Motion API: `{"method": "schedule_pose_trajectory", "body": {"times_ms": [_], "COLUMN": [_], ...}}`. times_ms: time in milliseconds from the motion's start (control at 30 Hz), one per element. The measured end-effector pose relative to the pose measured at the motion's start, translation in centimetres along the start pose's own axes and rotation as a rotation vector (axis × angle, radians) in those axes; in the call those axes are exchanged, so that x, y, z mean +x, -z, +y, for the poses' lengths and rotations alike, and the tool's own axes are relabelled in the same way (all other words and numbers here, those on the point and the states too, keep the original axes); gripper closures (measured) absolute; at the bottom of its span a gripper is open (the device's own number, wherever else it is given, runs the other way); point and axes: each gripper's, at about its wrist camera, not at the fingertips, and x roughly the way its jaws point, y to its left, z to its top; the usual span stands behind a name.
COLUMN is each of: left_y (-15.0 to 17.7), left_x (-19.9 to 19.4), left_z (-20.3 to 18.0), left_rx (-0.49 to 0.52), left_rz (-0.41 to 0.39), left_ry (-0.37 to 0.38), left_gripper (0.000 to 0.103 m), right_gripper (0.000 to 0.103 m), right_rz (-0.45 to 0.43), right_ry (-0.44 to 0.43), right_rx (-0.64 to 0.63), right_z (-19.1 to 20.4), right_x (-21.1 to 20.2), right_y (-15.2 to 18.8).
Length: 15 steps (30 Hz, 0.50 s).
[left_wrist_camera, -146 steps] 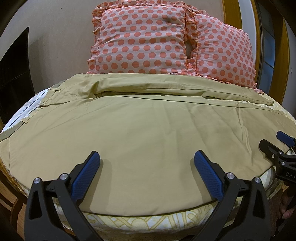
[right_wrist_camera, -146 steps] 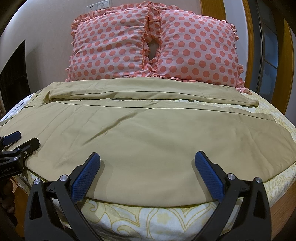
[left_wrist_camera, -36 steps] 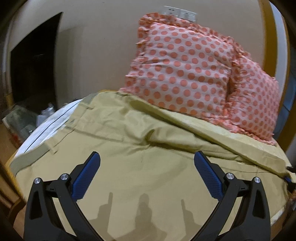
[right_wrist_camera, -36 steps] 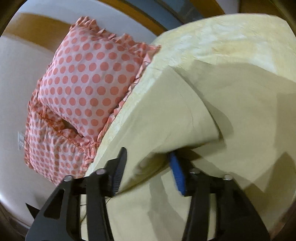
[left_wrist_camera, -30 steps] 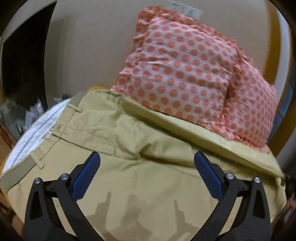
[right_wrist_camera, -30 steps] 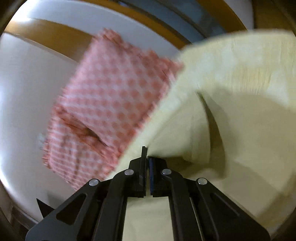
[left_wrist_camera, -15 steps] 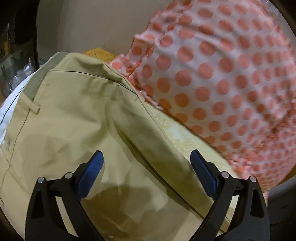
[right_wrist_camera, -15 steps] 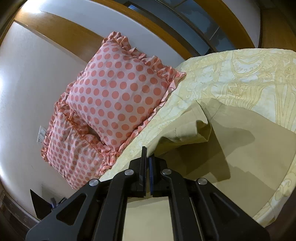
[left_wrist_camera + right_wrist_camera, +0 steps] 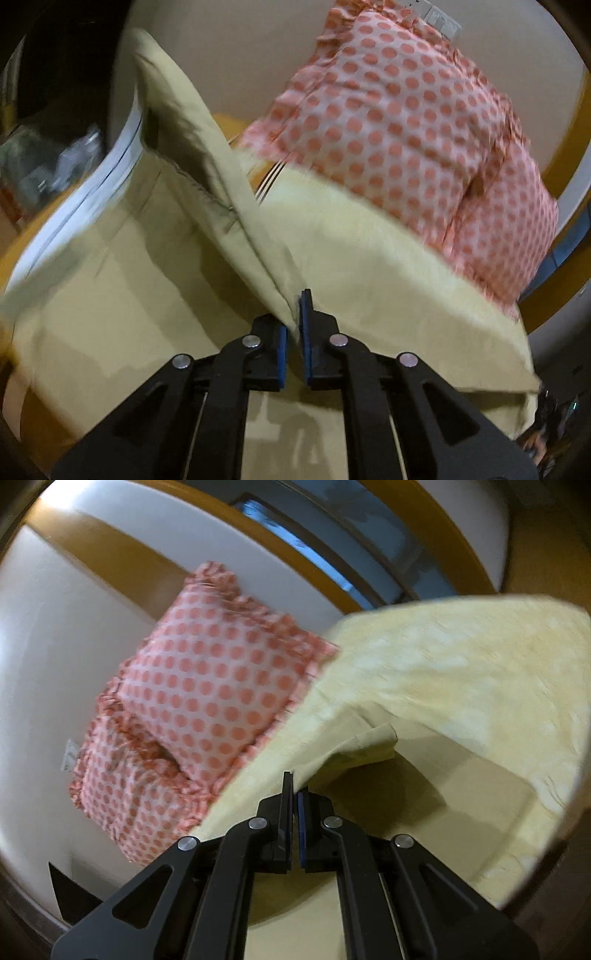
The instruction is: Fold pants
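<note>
Tan pants [image 9: 122,280] lie across the bed. My left gripper [image 9: 293,325] is shut on a fold of the pants near the waistband end; the pinched cloth [image 9: 221,206] rises in a ridge away from the jaws. My right gripper [image 9: 294,805] is shut on the far leg of the pants near its hem [image 9: 369,746], which is lifted off the bed and curls over. The rest of the pants [image 9: 369,849] lies flat under it.
Two pink pillows with orange dots [image 9: 406,129] [image 9: 207,686] lean against the wall at the head of the bed. The yellow patterned bedsheet [image 9: 480,672] shows past the hem. A dark cluttered area [image 9: 44,155] lies left of the bed.
My left gripper has closed on the pants fold and lifted it. My right gripper stays shut on the leg and has pulled the hem up and nearer.
</note>
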Motion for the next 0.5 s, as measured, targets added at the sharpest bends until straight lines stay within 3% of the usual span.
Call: {"method": "schedule_pose_trajectory", "body": {"times_ms": [133,233,500], "left_y": [6.1,7.0,8.4], "left_x": [-0.3,-1.8,-2.0], "left_z": [2.7,2.7,2.5], "left_rx": [-0.084,-0.061,-0.020], "left_rz": [0.081,0.035,0.036], "left_ry": [-0.014,-0.011,0.000], "left_gripper": [0.098,0.098,0.099], "right_gripper": [0.101,0.101,0.101], "right_rz": [0.020,0.011,0.011], "right_ry": [0.052,0.056,0.153], "right_rx": [0.057,0.057,0.066], "right_z": [-2.6,-3.1,-4.5], "right_x": [-0.2,-1.1,-2.5], "right_y": [0.9,1.0,2.6]}}
